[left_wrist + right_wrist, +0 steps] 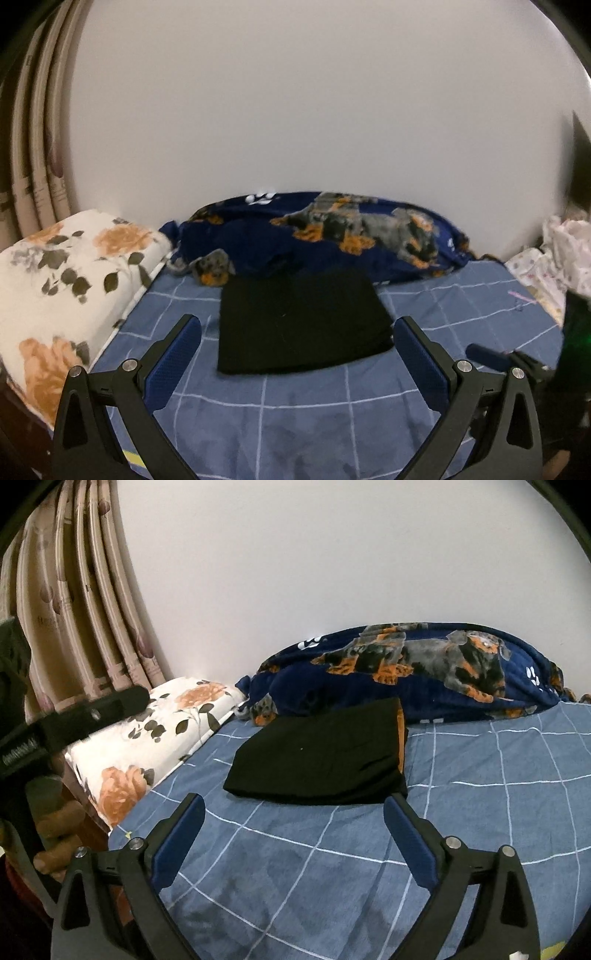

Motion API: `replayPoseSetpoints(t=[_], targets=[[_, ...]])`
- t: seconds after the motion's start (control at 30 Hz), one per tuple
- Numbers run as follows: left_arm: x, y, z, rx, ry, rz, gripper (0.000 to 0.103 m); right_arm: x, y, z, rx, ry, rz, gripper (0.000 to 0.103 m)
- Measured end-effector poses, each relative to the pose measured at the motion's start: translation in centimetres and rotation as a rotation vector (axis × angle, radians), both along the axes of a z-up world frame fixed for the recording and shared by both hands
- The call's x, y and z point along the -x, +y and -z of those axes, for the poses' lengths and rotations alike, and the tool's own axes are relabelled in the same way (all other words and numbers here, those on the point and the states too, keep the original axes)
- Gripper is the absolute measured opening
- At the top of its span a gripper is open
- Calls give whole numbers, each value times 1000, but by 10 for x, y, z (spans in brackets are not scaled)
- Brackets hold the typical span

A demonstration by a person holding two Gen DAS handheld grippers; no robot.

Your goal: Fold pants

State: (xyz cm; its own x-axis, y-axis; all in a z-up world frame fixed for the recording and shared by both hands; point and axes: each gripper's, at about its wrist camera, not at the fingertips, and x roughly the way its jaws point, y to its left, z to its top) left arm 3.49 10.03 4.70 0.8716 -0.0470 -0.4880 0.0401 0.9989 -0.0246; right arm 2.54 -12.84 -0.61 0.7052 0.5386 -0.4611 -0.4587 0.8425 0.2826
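Lying folded on the checked blue bedsheet (314, 406): black pants (301, 319).
Left gripper (297, 332) and right gripper (293, 812) gape wide, empty; only the right view shows the pants' orange lining (399, 734).

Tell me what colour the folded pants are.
Black; the pants show best in the right wrist view.
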Motion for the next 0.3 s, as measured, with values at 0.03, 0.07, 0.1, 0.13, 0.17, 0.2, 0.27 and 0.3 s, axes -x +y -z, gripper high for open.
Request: replayPoseSetpoints(t=[0.03,0.07,0.1,0.13,0.17,0.2,0.27,0.3], targets=[[0,0,2,-2,3,-1,103,0,1,0,1,3,-1,97],[1,-1,5,-2,4,-1,103,1,1,1,5,4,0,97],[2,-2,7,-6,0,1,103,2,2,2,8,4,2,97],[4,-3,8,-10,-6,4,103,3,3,2,11,4,0,97],[5,-4,9,-15,-10,8,103,4,4,2,16,2,-2,97],[6,-6,10,-20,-9,12,103,6,5,1,22,-2,0,97],[7,-7,11,-22,-4,12,103,6,7,1,36,-7,6,98],[7,-8,11,-27,0,8,103,7,8,0,43,-10,14,98]])
